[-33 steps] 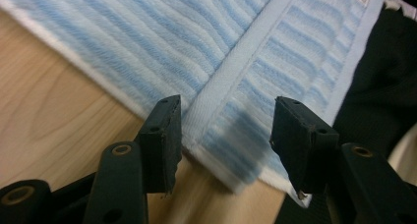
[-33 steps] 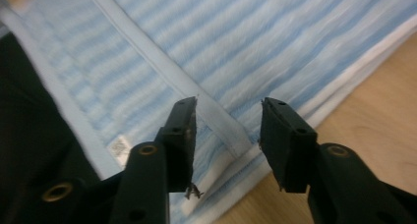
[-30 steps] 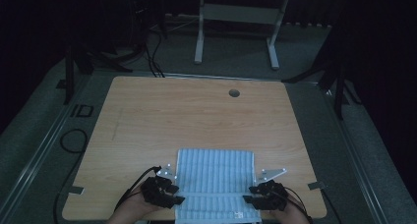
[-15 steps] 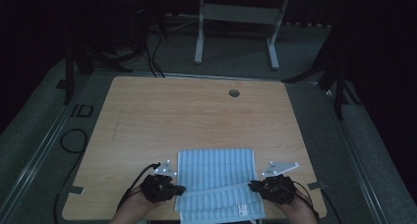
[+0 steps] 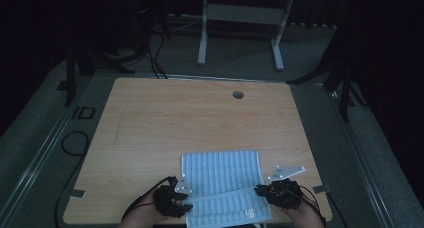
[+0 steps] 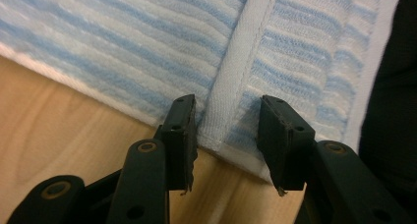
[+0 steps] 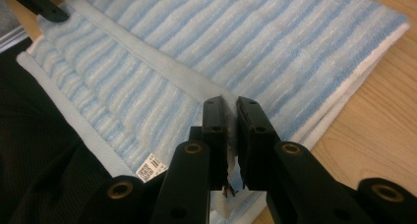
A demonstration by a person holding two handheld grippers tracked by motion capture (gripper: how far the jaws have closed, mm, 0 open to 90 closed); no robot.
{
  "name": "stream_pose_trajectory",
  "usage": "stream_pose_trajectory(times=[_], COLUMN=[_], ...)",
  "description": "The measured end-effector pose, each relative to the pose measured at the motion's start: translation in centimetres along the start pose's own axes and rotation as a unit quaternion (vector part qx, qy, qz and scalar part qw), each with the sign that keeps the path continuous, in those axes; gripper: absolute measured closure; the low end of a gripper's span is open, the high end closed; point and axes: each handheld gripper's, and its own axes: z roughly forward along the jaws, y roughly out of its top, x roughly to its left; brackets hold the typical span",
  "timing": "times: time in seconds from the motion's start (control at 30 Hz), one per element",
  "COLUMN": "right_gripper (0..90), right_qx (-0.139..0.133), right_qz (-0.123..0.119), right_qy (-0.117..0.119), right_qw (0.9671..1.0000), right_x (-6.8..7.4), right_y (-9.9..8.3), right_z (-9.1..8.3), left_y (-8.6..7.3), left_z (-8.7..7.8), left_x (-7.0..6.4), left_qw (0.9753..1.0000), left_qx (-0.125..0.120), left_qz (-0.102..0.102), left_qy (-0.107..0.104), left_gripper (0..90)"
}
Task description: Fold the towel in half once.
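Towel: blue-and-white striped terry towel [image 5: 222, 180] lay flat at the near edge of the light wooden table [image 5: 165, 118], its near hem folded forward across the stripes as a white band.
Label: small white tag [image 7: 150, 169] showed on the near portion, face up.
Fold: looked like a fold in progress, near edge being carried away from the person; each gripper sat at one end of the hem, probably to keep the fold line straight.
Right gripper: right gripper [image 7: 231, 117] was clamped on the hem corner, jaws nearly together with cloth pinched between them.
Left gripper: left gripper [image 6: 226, 128] stood released, jaws spread, hem corner lying between them but apparently not touched by either pad.
Relative position: towel spanned between both grippers, hem running from one to the other.
Risk: judged that the unheld left corner could lag and skew the fold.
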Motion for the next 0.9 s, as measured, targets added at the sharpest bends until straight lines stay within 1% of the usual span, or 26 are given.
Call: stream_pose_trajectory(times=[0.03,0.07,0.1,0.13,0.17,0.2,0.23,0.3,0.33,0.37,0.43,0.47,0.5,0.53,0.6,0.63,0.67,0.7,0.73,0.77,0.8,0.83,0.87,0.9], right_gripper=[82.9,82.9,82.9,82.9,82.9,82.9,82.9,82.9,82.9,82.9,82.9,82.9,82.9,82.9,82.8,82.8,82.8,82.7,78.0,74.2,72.6,71.2,71.2,71.2], right_qx=[0.001,0.002,0.002,0.002,0.002,0.000,0.000,-0.001,-0.003,-0.004,-0.014,-0.014,-0.019,-0.036,-0.053,-0.062,-0.062,-0.069,-0.065,-0.058,-0.052,-0.048,-0.048,-0.050], right_qz=[0.001,0.001,0.000,0.001,0.002,0.004,0.004,0.004,0.004,0.003,0.003,0.003,0.002,0.001,-0.003,-0.003,-0.003,-0.006,-0.011,-0.019,-0.025,-0.028,-0.028,-0.024], right_qy=[0.001,0.001,0.000,-0.001,0.000,-0.001,0.000,0.000,0.000,0.000,-0.001,-0.001,-0.004,-0.007,-0.008,-0.011,-0.011,-0.009,0.011,0.017,0.012,-0.001,-0.001,-0.012], right_qw=[1.0000,1.0000,1.0000,1.0000,1.0000,1.0000,1.0000,1.0000,1.0000,1.0000,0.9999,0.9999,0.9998,0.9993,0.9985,0.9980,0.9980,0.9976,0.9978,0.9980,0.9983,0.9985,0.9985,0.9984], right_x=[0.0,0.0,0.0,0.0,0.0,-0.1,-0.1,-0.1,-0.1,-0.1,-0.1,-0.1,-0.1,0.2,0.5,0.8,0.8,1.1,1.6,1.8,2.0,2.1,2.1,2.0], right_y=[0.0,-0.1,-0.1,-0.2,-0.2,-0.2,-0.2,-0.2,-0.2,-0.2,-0.1,-0.1,0.0,-0.1,-0.3,-0.5,-0.5,-0.8,-1.5,-2.0,-2.2,-2.4,-2.4,-2.5], right_z=[0.1,0.1,0.2,0.2,0.2,0.2,0.1,0.1,-0.1,-0.2,-0.8,-0.8,-1.2,-2.4,-3.8,-4.7,-4.7,-5.4,-6.5,-6.9,-7.1,-7.5,-7.5,-7.7], left_y=[0.1,0.1,0.2,0.2,0.2,0.2,0.2,0.2,0.3,0.3,0.5,0.5,0.7,0.8,1.0,1.1,1.1,1.1,1.1,1.1,1.1,1.1,1.1,1.1], left_z=[0.0,0.0,-0.1,-0.1,-0.2,-0.2,-0.3,-0.3,-0.8,-1.2,-2.3,-2.3,-3.9,-4.6,-5.9,-6.3,-6.3,-6.6,-6.7,-6.8,-6.8,-6.7,-6.7,-6.7], left_x=[-0.2,-0.4,-0.6,-0.7,-0.8,-0.8,-0.7,-0.7,-0.5,-0.5,-0.2,-0.2,-0.4,-0.5,-1.4,-1.7,-1.7,-2.4,-2.9,-3.1,-3.2,-3.1,-3.1,-3.1], left_qw=[1.0000,1.0000,0.9999,0.9999,0.9998,0.9998,0.9999,0.9999,0.9999,0.9996,0.9981,0.9981,0.9951,0.9934,0.9917,0.9904,0.9904,0.9818,0.9785,0.9786,0.9799,0.9805,0.9805,0.9805], left_qx=[0.002,0.002,0.003,0.003,0.003,-0.001,-0.003,-0.003,-0.017,-0.027,-0.058,-0.058,-0.092,-0.107,-0.122,-0.123,-0.123,-0.120,-0.124,-0.122,-0.116,-0.116,-0.116,-0.116], left_qz=[0.004,0.008,0.013,0.016,0.019,0.016,0.010,0.010,0.001,-0.004,-0.021,-0.021,-0.035,-0.041,-0.028,-0.022,-0.022,-0.011,0.001,0.002,0.000,-0.002,-0.002,-0.002], left_qy=[0.003,0.002,0.005,0.007,0.005,0.010,0.007,0.007,0.000,-0.002,-0.004,-0.004,0.000,-0.002,-0.029,-0.058,-0.058,-0.147,-0.165,-0.166,-0.162,-0.158,-0.158,-0.158], left_gripper=[59.4,62.9,66.9,68.0,73.1,75.7,79.3,81.0,81.4,81.4,81.4,81.4,81.4,81.4,81.2,80.3,76.4,76.4,65.0,61.4,57.8,57.5,57.4,57.4])
